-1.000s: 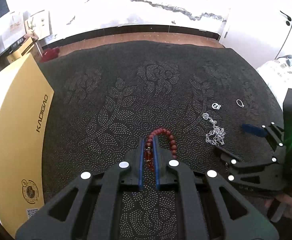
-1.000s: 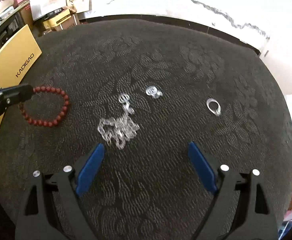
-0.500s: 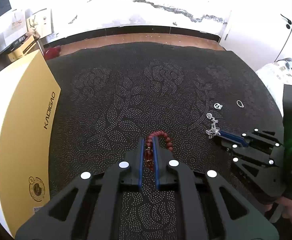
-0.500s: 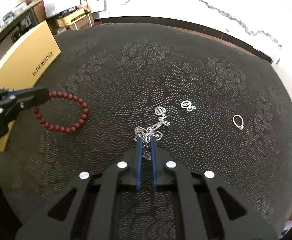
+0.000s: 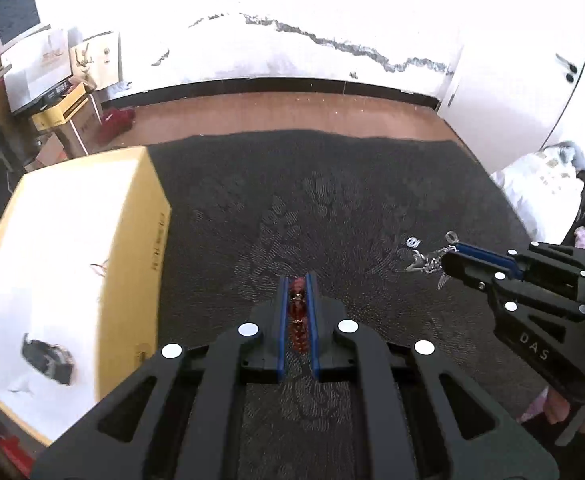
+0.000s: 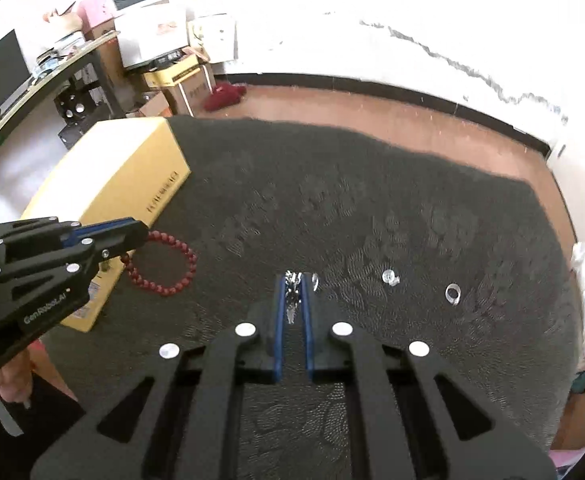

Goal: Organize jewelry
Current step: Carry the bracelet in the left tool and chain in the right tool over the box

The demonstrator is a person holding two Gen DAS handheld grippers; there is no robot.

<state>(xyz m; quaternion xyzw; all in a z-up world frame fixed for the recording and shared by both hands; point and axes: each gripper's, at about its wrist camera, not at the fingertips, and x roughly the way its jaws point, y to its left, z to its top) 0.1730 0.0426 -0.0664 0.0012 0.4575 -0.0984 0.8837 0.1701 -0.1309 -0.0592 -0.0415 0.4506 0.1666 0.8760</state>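
My left gripper is shut on a red bead bracelet, lifted above the dark patterned cloth. In the right wrist view the bracelet hangs as a loop from the left gripper. My right gripper is shut on a silver chain necklace, also raised; it shows in the left wrist view at the right gripper's tip. A small silver earring and a silver ring lie on the cloth to the right.
An open yellow box with a white lining stands at the cloth's left edge, close to the left gripper; it also shows in the right wrist view. Beyond the cloth are a wooden floor, cardboard boxes and a white wall.
Both grippers have risen from the cloth with their loads. The right gripper closed on the silver chain and lifted it. The left gripper carried the bracelet up and toward the yellow box.
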